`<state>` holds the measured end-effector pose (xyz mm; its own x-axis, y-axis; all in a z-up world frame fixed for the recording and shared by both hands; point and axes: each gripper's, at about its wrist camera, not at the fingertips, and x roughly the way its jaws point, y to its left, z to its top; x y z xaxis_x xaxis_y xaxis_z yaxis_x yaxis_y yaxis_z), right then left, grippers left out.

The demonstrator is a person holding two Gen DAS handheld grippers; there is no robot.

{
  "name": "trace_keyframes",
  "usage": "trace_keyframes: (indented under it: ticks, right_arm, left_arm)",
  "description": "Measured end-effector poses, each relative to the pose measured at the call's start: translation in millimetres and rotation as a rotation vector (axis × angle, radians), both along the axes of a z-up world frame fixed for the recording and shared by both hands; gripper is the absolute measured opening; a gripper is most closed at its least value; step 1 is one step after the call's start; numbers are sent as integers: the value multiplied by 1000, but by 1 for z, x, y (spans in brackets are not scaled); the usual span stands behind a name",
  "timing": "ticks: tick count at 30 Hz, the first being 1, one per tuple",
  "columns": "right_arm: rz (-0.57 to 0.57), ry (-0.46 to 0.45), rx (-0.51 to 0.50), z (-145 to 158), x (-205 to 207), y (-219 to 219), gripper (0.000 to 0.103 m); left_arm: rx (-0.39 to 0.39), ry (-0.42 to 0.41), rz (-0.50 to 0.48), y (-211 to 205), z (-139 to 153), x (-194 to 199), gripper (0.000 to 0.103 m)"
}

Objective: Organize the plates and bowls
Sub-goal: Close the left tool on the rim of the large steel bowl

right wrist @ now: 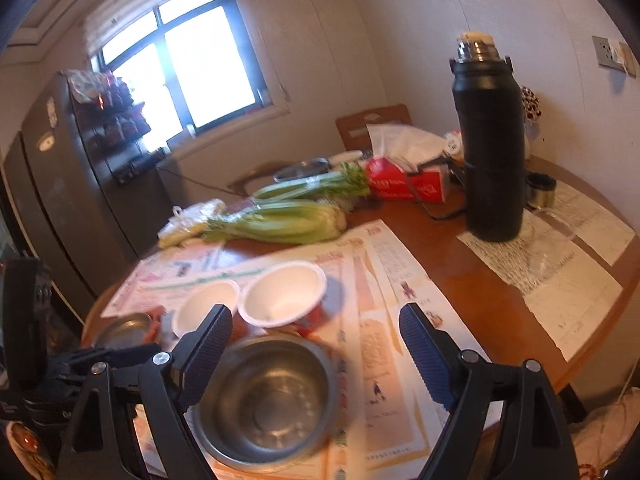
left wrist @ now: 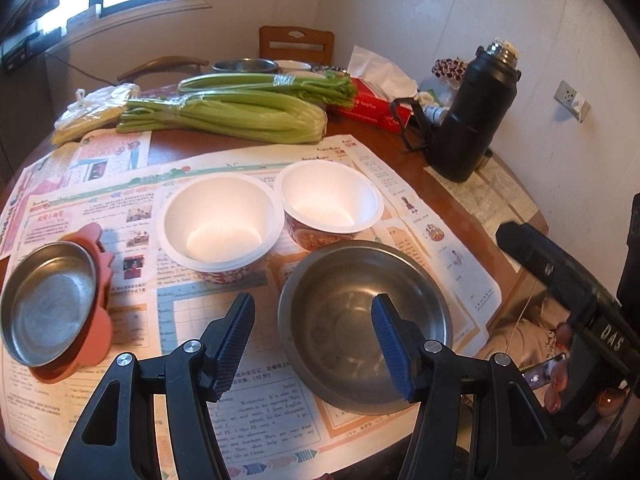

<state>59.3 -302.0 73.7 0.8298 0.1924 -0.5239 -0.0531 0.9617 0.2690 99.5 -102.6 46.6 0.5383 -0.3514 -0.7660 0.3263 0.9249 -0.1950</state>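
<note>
In the left wrist view, the left gripper (left wrist: 314, 346) hung with its fingers (left wrist: 236, 340) partly apart and nothing between the pads; the near-left rim of the steel bowl (left wrist: 340, 300) showed in the gap, with most of the bowl behind the right-hand finger. Beyond the fingertips stood two white paper bowls (left wrist: 219, 222) (left wrist: 330, 200), rims touching, mouths up. Off to the left finger's outer side a smaller steel dish (left wrist: 46, 304) sat tilted in a pink holder (left wrist: 100, 320). All rested on newspaper (left wrist: 140, 200) spread over the wooden surface (left wrist: 400, 140). Farther off lay celery bundles (left wrist: 240, 116), their length running across, then a red tissue box (left wrist: 372, 108) and an upright black flask (left wrist: 472, 120). In the right wrist view, the right gripper (right wrist: 316, 352) had its fingers (right wrist: 424, 356) spread wide and empty, the steel bowl (right wrist: 264, 400) lying open-side up between them, nearer the left finger. The paper bowls (right wrist: 204, 308) (right wrist: 280, 292) stood just past the fingertips, the flask (right wrist: 488, 152) beyond the right finger.
</note>
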Motion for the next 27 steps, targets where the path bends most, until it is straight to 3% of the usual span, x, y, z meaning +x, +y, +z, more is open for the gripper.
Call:
trace_keyframes:
  ticks: [8,19,24,27]
  right_arm:
    - [28,76,-60,-24,5,10,85]
    - [9,172,-112,-50,13,14,85]
    - [10,204,-175,-60,12,19,85]
    - [57,206,-149,-64,11,22,83]
  left_arm:
    - [-14,97,-2,-1,-27,11,63]
    - [74,89,52,0,-43,19,62]
    - [71,98,44,-8,-49,23,63]
    - [81,94,50,-10,-52,24,62]
